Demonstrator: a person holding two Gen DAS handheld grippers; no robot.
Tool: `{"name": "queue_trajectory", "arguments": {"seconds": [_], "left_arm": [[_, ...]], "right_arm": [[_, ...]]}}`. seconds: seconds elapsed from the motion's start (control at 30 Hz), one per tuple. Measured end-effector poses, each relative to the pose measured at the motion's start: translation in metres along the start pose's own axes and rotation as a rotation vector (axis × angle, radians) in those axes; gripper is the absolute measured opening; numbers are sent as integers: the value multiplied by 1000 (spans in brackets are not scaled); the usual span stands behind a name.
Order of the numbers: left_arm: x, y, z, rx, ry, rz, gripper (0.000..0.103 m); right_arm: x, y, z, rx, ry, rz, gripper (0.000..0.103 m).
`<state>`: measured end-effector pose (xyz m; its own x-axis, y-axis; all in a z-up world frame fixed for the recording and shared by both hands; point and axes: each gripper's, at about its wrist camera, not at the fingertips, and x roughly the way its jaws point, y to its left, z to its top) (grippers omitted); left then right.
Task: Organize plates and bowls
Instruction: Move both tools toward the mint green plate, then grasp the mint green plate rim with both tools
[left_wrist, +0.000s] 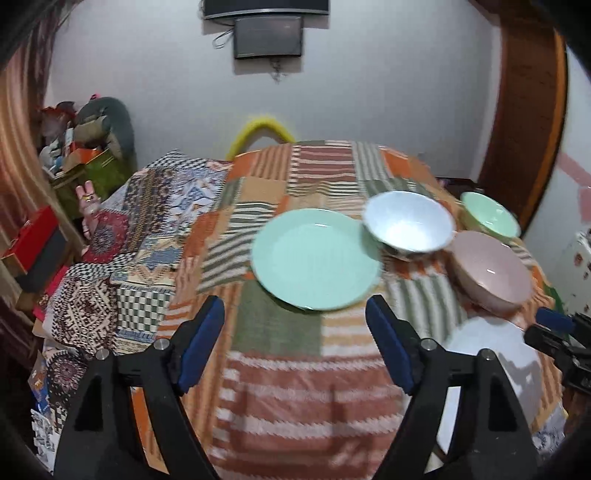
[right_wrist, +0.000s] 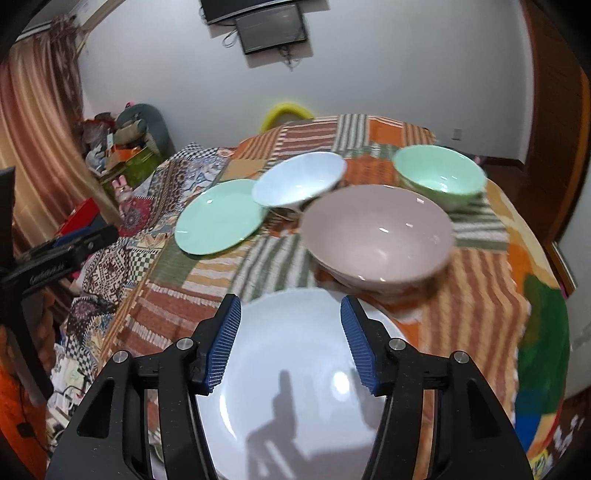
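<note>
A mint green plate (left_wrist: 316, 258) (right_wrist: 219, 218) lies on the striped cloth. Behind it stand a white bowl (left_wrist: 408, 225) (right_wrist: 299, 181), a pink bowl (left_wrist: 491, 269) (right_wrist: 376, 236) and a green bowl (left_wrist: 489, 218) (right_wrist: 439, 177). A white plate (right_wrist: 295, 373) (left_wrist: 495, 365) lies nearest the front. My left gripper (left_wrist: 295, 314) is open and empty, just short of the green plate's near rim. My right gripper (right_wrist: 290, 314) is open and empty above the white plate; it shows at the right edge of the left wrist view (left_wrist: 554, 325).
The table (left_wrist: 280, 398) wears a striped patchwork cloth, with a second patterned cloth (left_wrist: 122, 266) draped at the left. A yellow chair back (left_wrist: 258, 129) stands behind it. Boxes and clutter (left_wrist: 85, 147) fill the left corner. A wooden door (left_wrist: 524, 110) is at the right.
</note>
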<state>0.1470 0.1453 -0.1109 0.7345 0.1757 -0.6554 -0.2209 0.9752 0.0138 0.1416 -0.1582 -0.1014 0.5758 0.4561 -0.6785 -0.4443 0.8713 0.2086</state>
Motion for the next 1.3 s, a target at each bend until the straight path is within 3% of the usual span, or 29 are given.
{"name": "queue_trajectory", "arguments": {"seconds": [0.3, 0.63, 0.87, 1.0, 1.13, 1.3], "left_arm": [[73, 48, 24, -81, 84, 2, 79], [158, 65, 33, -80, 159, -4, 77], [193, 65, 37, -64, 163, -28, 52], [213, 67, 42, -78, 182, -67, 41], [230, 70, 42, -130, 226, -171, 23], [225, 68, 38, -112, 207, -173, 22]], "right_arm": [[44, 21, 29, -13, 41, 75, 53], [112, 39, 53, -33, 132, 74, 53], [143, 49, 54, -46, 184, 80, 49], [156, 56, 53, -74, 215, 70, 38], [171, 55, 53, -59, 257, 54, 32], [176, 53, 53, -67, 258, 38, 32]]}}
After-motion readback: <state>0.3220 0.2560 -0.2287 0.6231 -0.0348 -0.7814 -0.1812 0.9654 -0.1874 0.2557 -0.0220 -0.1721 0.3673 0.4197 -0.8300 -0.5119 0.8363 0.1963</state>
